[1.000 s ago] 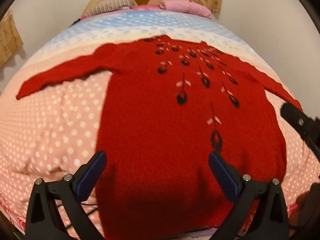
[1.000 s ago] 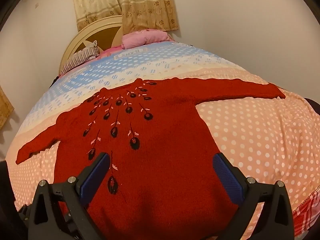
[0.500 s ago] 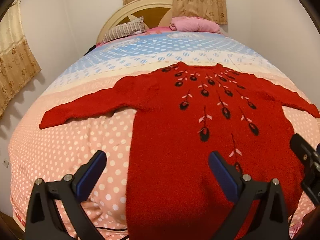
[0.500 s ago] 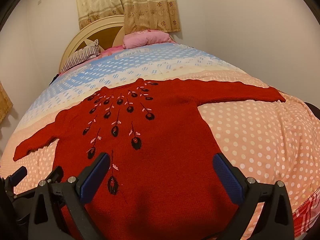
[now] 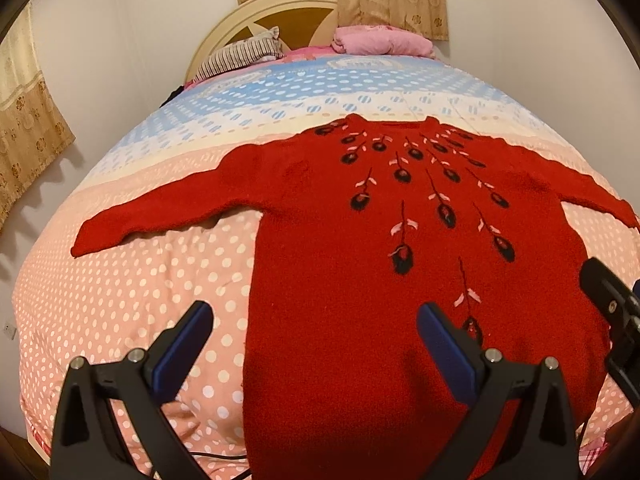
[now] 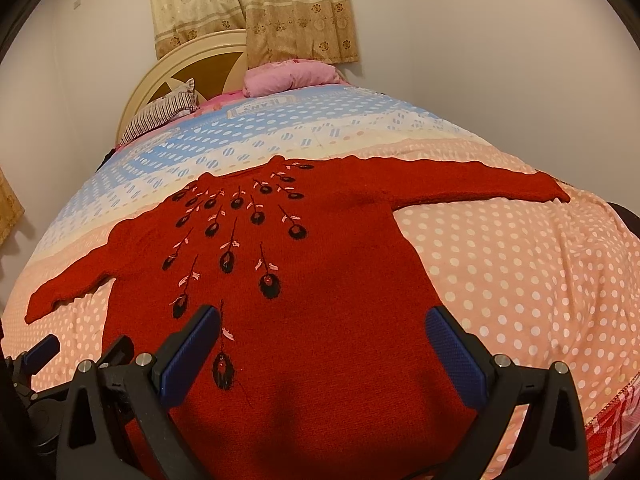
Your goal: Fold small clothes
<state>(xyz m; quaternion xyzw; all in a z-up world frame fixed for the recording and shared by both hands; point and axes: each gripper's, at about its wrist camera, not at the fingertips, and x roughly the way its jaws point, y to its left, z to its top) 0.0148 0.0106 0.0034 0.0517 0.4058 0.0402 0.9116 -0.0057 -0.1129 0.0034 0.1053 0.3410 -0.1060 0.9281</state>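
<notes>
A red knitted sweater [image 5: 360, 272] with black and pink feather marks lies flat, front up, on the bed, both sleeves spread out sideways; it also shows in the right wrist view [image 6: 320, 288]. My left gripper [image 5: 314, 344] is open and empty above the sweater's lower left edge. My right gripper [image 6: 322, 352] is open and empty above the lower middle of the sweater. The right gripper's body shows at the right edge of the left wrist view [image 5: 612, 304]. The left gripper's fingers [image 6: 40, 354] show at the left edge of the right wrist view.
The bed cover [image 5: 140, 280] is pink with white dots near me and blue farther off. A striped pillow [image 5: 240, 54] and a pink pillow [image 5: 380, 42] lie at the cream headboard [image 6: 188, 60]. White walls and beige curtains [image 6: 296, 12] stand behind.
Both grippers have drawn back and tilted up from the sweater, so more of the bed and headboard shows. The left gripper has shifted left. The sweater has not moved.
</notes>
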